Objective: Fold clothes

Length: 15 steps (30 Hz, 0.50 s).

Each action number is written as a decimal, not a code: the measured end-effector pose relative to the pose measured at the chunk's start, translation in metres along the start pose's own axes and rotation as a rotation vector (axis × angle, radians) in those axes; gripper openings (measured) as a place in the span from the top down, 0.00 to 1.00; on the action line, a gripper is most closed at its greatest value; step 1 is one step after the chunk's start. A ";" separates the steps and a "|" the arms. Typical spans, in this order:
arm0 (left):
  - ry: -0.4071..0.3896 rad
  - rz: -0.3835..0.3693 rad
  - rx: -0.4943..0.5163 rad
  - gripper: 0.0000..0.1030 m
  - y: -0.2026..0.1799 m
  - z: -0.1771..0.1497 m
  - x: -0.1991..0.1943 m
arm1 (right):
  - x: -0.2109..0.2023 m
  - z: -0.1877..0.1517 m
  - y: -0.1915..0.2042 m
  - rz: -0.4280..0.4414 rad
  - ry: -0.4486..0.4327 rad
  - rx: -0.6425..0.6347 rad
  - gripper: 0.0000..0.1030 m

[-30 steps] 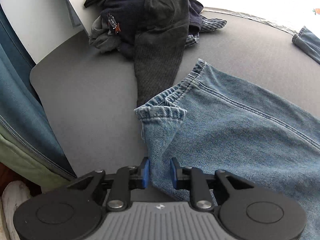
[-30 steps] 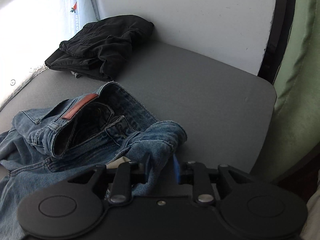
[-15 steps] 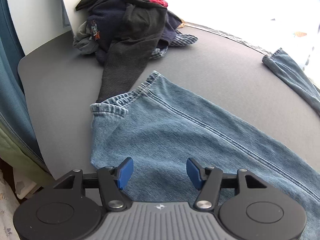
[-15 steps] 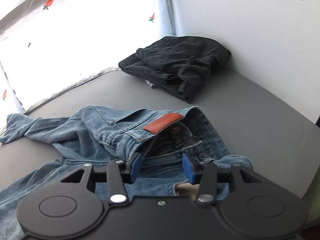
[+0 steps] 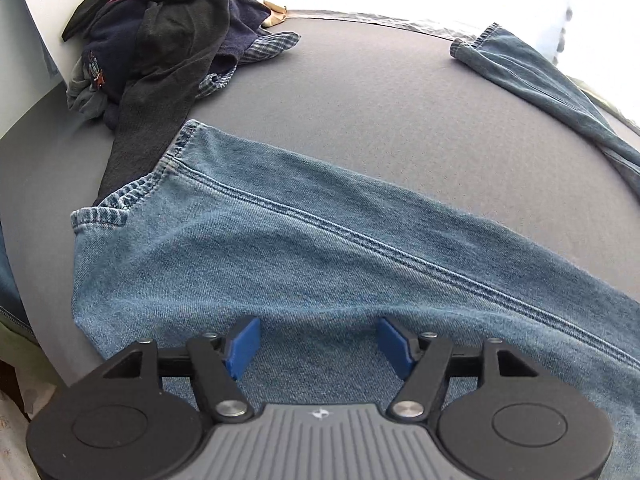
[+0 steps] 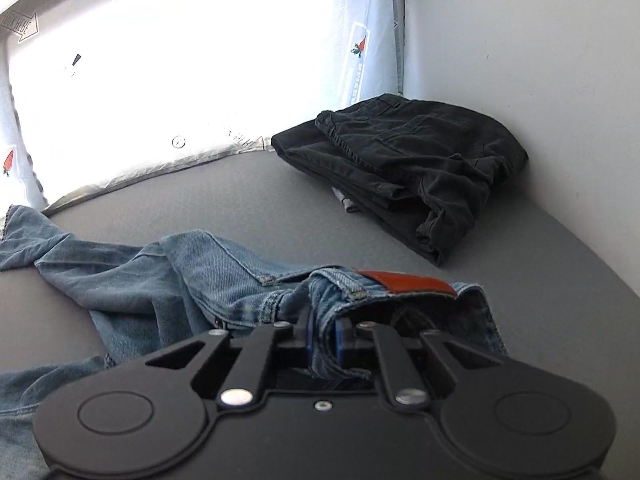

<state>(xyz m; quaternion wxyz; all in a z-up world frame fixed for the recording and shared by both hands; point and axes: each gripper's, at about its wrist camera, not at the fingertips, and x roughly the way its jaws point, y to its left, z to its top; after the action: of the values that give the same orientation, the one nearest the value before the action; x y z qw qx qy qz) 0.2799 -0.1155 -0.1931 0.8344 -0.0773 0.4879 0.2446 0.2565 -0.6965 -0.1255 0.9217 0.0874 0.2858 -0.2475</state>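
Jeans (image 5: 320, 248) spread on grey surface (image 5: 380, 112), leg running lengthwise away from waistband; right gripper (image 6: 323, 338) closing on waistband denim, left gripper (image 5: 318, 344) opening, empty, above leg near hem.

Black tool (image 5: 319, 340), blue pads (image 5: 244, 344)

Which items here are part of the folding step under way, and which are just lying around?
In play:
- blue jeans, spread on the grey mat
- right claw, closing on the jeans' waistband
- left claw, opening over a jeans leg, gripping nothing

Lying about:
- folded black trousers
- unsorted clothes pile
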 end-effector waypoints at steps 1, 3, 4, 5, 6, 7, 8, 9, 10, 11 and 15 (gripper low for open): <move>0.008 0.006 -0.016 0.34 -0.002 0.005 0.004 | 0.008 0.013 -0.005 -0.019 -0.026 0.010 0.90; 0.004 0.021 -0.038 0.29 -0.007 0.013 0.010 | 0.025 0.040 -0.015 -0.055 -0.076 0.033 0.91; 0.000 0.028 -0.042 0.28 -0.010 0.016 0.013 | 0.042 0.049 -0.021 -0.074 -0.067 0.054 0.91; 0.009 0.031 -0.034 0.24 -0.014 0.019 0.017 | 0.062 0.058 -0.027 -0.094 -0.052 0.076 0.91; 0.008 0.044 -0.032 0.21 -0.018 0.021 0.020 | 0.081 0.066 -0.034 -0.114 -0.037 0.099 0.91; -0.005 0.069 -0.039 0.19 -0.022 0.024 0.022 | 0.101 0.074 -0.040 -0.134 -0.022 0.121 0.91; 0.008 0.092 -0.050 0.16 -0.024 0.027 0.023 | 0.120 0.075 -0.045 -0.156 0.018 0.127 0.91; 0.024 0.105 -0.063 0.15 -0.025 0.029 0.024 | 0.136 0.073 -0.050 -0.175 0.060 0.136 0.91; 0.034 0.112 -0.074 0.15 -0.025 0.030 0.025 | 0.147 0.068 -0.052 -0.175 0.090 0.139 0.90; 0.041 0.117 -0.080 0.14 -0.025 0.030 0.025 | 0.157 0.063 -0.055 -0.173 0.117 0.142 0.90; 0.037 0.143 -0.073 0.03 -0.022 0.028 0.029 | 0.177 0.046 -0.051 -0.175 0.169 0.100 0.84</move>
<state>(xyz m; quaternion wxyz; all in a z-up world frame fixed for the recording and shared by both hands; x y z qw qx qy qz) 0.3242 -0.1150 -0.2056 0.8021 -0.0769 0.4985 0.3198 0.3793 -0.8263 -0.1891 0.8637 0.1285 0.3560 -0.3328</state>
